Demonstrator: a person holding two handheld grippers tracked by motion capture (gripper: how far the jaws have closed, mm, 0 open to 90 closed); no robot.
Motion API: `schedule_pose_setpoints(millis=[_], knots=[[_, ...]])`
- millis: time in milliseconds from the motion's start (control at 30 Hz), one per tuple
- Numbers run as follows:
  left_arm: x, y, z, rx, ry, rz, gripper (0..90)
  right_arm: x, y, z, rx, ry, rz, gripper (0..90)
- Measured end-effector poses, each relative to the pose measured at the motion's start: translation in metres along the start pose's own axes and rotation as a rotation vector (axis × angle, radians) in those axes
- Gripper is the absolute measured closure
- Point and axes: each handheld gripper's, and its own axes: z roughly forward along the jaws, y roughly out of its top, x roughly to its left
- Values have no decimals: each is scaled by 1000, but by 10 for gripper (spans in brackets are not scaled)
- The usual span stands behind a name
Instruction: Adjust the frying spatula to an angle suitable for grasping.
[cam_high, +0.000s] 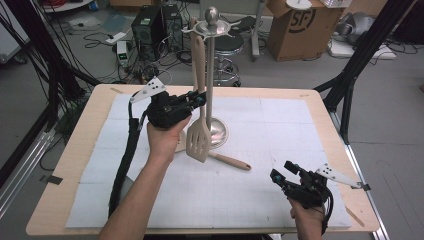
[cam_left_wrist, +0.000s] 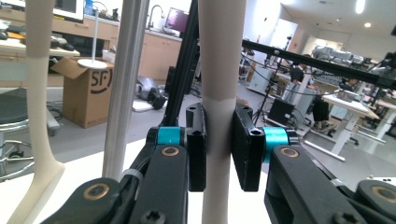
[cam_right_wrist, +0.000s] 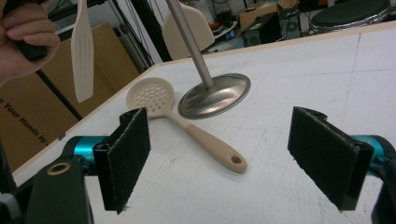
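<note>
Left tool (cam_left_wrist: 218, 149) clamps the slotted spatula's handle (cam_high: 199, 70) hanging on the utensil stand (cam_high: 212, 75); a sideways tug could tip it, while right tool (cam_right_wrist: 229, 158) gapes wide.

Even, bright overhead light, soft shadows, slight blur throughout

From above we look down the whole table (cam_high: 320, 100); each gripper view sits close behind its jaws, and all share the utensil stand (cam_high: 211, 75).
</note>
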Motion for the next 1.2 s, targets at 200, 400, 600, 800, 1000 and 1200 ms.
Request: schedule_pose_setpoints(millis=[200,400,600,800,1000,1200], knots=[[-2,2,3,17,10,2,775,-1,0,-1,-2,-2,-3,199],[2,1,8,46,23,-8,774,0,0,-1,-6,0,0,199],[3,-1,10,45,22,-10,772,-1,0,-2,-8,-1,-1,199],[6,-6,13,28,-7,-38,748,0,0,-3,-8,-1,4,199],[14,-8,11,-12,-8,-89,553,0,0,-3,-7,2,1,200],[17,-10,2,-61,-6,-118,533,0,0,-2,-3,2,-1,200]])
